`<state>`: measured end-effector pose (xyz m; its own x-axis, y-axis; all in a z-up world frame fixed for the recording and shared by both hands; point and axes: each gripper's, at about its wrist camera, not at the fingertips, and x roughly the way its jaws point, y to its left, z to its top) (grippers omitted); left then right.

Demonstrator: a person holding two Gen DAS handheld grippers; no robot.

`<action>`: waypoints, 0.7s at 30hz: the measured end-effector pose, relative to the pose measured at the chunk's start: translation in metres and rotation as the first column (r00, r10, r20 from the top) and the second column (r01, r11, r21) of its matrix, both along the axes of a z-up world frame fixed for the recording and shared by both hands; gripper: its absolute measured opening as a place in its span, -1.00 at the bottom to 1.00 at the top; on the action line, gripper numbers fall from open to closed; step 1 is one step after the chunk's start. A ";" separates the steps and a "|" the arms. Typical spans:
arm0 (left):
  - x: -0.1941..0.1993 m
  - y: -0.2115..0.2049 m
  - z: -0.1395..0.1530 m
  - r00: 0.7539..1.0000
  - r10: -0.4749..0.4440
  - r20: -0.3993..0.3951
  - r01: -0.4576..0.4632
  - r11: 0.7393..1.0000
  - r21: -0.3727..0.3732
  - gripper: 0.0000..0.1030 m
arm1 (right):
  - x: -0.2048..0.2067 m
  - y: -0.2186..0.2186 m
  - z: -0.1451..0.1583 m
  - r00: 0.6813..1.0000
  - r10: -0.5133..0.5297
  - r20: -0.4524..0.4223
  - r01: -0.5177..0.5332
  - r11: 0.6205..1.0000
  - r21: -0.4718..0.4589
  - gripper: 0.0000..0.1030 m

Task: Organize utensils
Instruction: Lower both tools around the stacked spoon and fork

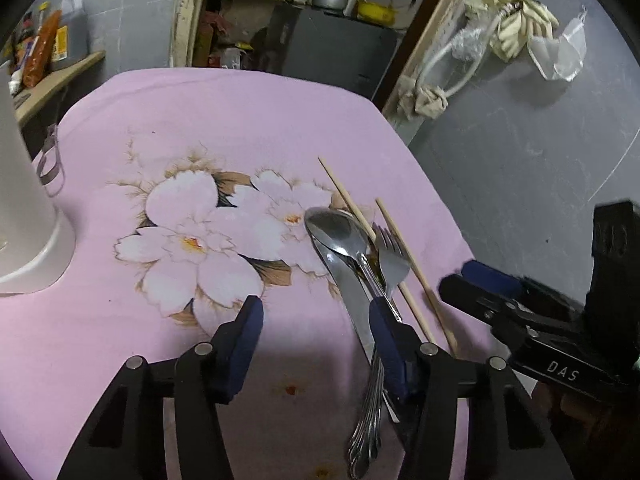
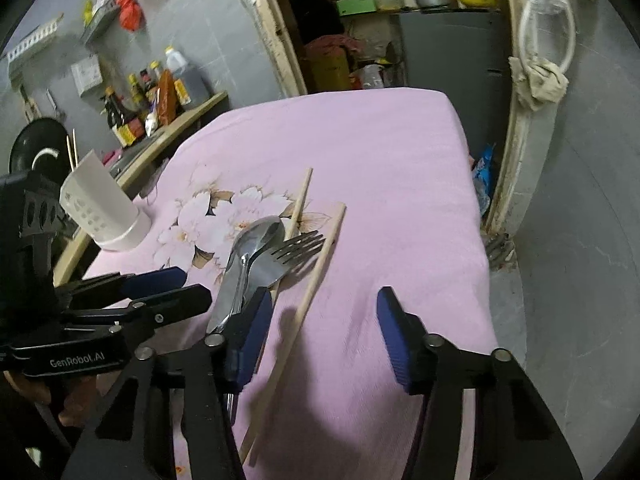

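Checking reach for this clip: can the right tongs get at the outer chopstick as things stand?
Probably yes. The right tongs are open with the chopstick lying bare on the pink cloth between their fingers; the fork only lies beside it.

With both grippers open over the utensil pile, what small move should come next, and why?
Probably close the left gripper on the spoon handle: its right finger already lies over the handles, and the white holder stands on its side. The right gripper straddles one chopstick.

Dim indoor light, soft gripper shadows falling across the near pink tablecloth (image 1: 280,120), bright glare on the spoon (image 1: 340,232) and knife (image 1: 352,292), strong fisheye bending with black vignette corners, slight blur on the doorway clutter.
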<state>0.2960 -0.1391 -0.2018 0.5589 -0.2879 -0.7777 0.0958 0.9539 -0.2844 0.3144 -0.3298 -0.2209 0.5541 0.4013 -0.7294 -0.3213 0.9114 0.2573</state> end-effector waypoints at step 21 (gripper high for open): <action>0.015 -0.026 0.002 0.997 -0.055 -0.046 0.062 0.983 0.171 0.01 | 0.001 -0.004 -0.005 0.999 0.047 -0.013 -0.048 0.998 -0.034 -0.37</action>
<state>0.3114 -0.1647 -0.2000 0.5120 -0.1785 -0.8402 0.1443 0.9821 -0.1207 0.3153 -0.3337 -0.2254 0.5258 0.4016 -0.7498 -0.3615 0.9035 0.2303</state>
